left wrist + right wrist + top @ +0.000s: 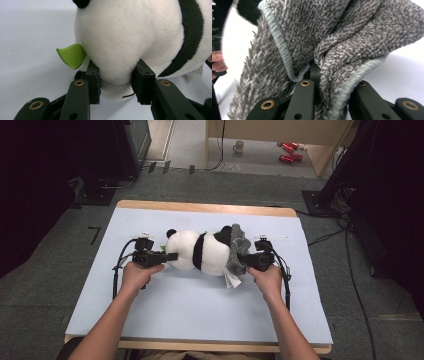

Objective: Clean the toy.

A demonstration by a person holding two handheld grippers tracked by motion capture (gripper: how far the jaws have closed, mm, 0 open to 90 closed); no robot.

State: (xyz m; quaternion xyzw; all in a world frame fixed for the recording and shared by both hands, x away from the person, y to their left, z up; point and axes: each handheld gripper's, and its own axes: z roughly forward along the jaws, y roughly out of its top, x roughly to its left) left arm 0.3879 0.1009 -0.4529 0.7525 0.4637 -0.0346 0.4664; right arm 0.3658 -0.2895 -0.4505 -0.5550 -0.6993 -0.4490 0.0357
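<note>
We pinch the panda (pixel 197 251) with our left claw (pixel 170 256); our right claw (pixel 243 258) grips the grey cloth (pixel 238 249), ready to drag it across the fur.

Both forearms are bare, with no sleeves in sight. Each hand-held gripper, left (pixel 172 256) and right (pixel 241 259), is a black boxy body with a black cable looping back along the wrist. The jaws are dark, flat links (almost black-green up close) pinned with brass-ringed rivets (pixel 79 82), ending in square black pads (pixel 93 83).
</note>
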